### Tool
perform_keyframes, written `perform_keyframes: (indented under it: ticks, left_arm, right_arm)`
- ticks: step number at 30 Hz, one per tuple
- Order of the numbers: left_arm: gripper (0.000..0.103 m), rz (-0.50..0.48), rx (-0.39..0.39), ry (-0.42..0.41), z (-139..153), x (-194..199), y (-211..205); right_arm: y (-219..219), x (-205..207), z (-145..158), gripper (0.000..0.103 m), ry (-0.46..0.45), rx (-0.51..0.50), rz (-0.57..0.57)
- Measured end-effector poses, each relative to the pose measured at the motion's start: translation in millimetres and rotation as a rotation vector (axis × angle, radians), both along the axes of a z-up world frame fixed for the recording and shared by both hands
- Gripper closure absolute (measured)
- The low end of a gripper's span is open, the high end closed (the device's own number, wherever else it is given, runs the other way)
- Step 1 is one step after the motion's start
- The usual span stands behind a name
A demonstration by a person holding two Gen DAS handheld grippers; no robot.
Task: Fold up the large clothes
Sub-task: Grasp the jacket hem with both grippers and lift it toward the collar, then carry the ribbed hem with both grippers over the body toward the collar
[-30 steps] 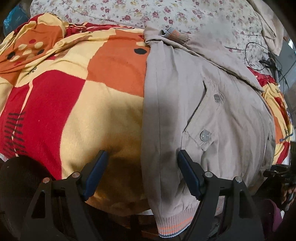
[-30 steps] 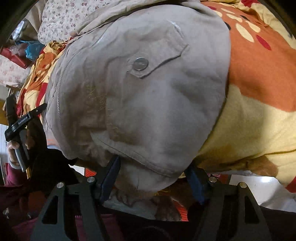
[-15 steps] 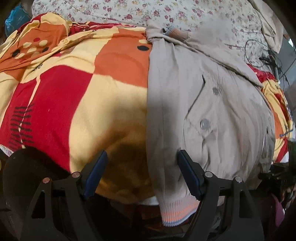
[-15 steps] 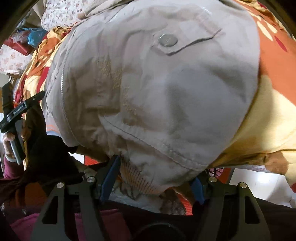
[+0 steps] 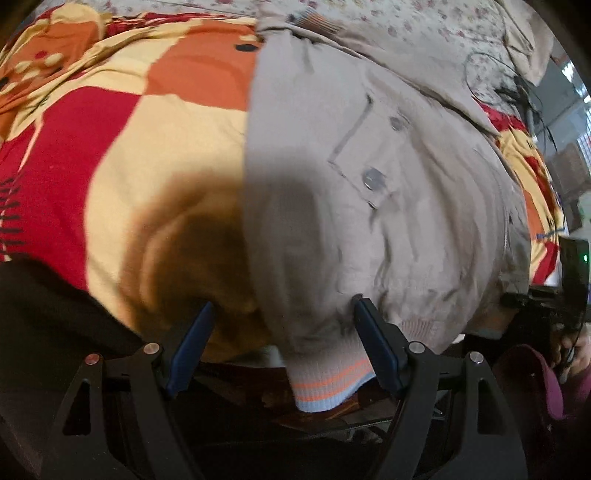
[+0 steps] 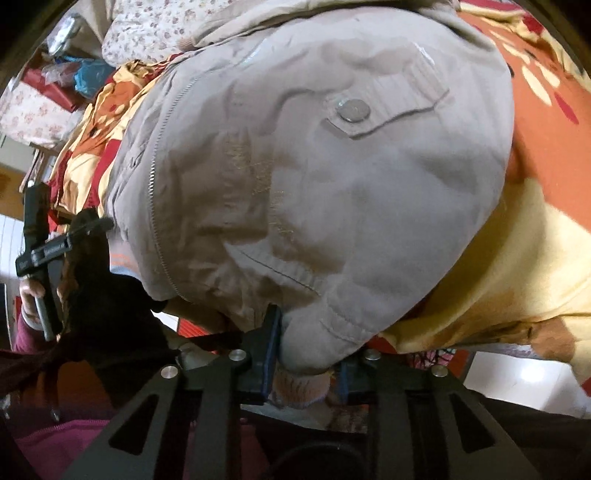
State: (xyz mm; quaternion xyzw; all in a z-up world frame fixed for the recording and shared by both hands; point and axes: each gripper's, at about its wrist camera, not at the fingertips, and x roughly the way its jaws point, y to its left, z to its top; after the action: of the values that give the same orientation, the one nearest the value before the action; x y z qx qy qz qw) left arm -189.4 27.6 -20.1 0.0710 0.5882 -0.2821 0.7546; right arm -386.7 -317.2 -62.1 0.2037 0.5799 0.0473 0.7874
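A beige jacket (image 5: 369, 177) with snap pockets and a zip lies on the bed, its ribbed striped hem (image 5: 328, 380) hanging over the near edge. My left gripper (image 5: 282, 332) is open, its blue pads on either side of the hem corner, with the right pad (image 5: 373, 343) against the cloth. In the right wrist view the jacket (image 6: 332, 166) fills the frame. My right gripper (image 6: 306, 354) has closed on the hem's other corner, the fabric bunched between the pads.
A red, orange and yellow blanket (image 5: 110, 147) covers the bed under the jacket. A floral sheet (image 5: 406, 26) lies at the far end with dark cables (image 5: 517, 85). The left handle (image 6: 40, 251) in the person's hand shows in the right wrist view.
My left gripper moved forward to the hem, staying open. My right gripper's jaws narrowed from wide open and clamped the hem corner.
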Motion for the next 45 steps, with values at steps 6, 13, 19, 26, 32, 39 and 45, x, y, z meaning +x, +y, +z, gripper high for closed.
perform_keyframes:
  ticks: [6, 13, 19, 26, 32, 39, 45]
  left_arm:
    - [0.032, -0.024, -0.009, 0.016, -5, -4, -8]
    - [0.09, -0.078, -0.128, 0.013, 26, -7, -2]
    - [0.09, -0.049, -0.286, -0.066, 81, 5, 10]
    - [0.09, -0.004, -0.355, -0.184, 126, 41, -10]
    - [0.091, 0.061, -0.374, -0.291, 148, 98, -32]
    - [0.091, 0.087, -0.299, -0.38, 147, 138, -72]
    - [0.091, 0.083, -0.253, -0.394, 139, 153, -92]
  right_arm:
    - [4, 3, -2, 0.066, 0.0, 0.009, 0.009]
    - [6, -8, 30, 0.092, -0.124, 0.025, 0.026]
    - [-13, -20, 87, 0.094, -0.328, 0.137, -0.02]
    - [-44, -2, 126, 0.095, -0.522, 0.213, -0.125]
    - [-78, 40, 142, 0.095, -0.637, 0.238, -0.233]
    - [-118, 89, 151, 0.096, -0.638, 0.202, -0.334]
    - [-131, 106, 142, 0.096, -0.604, 0.189, -0.36]
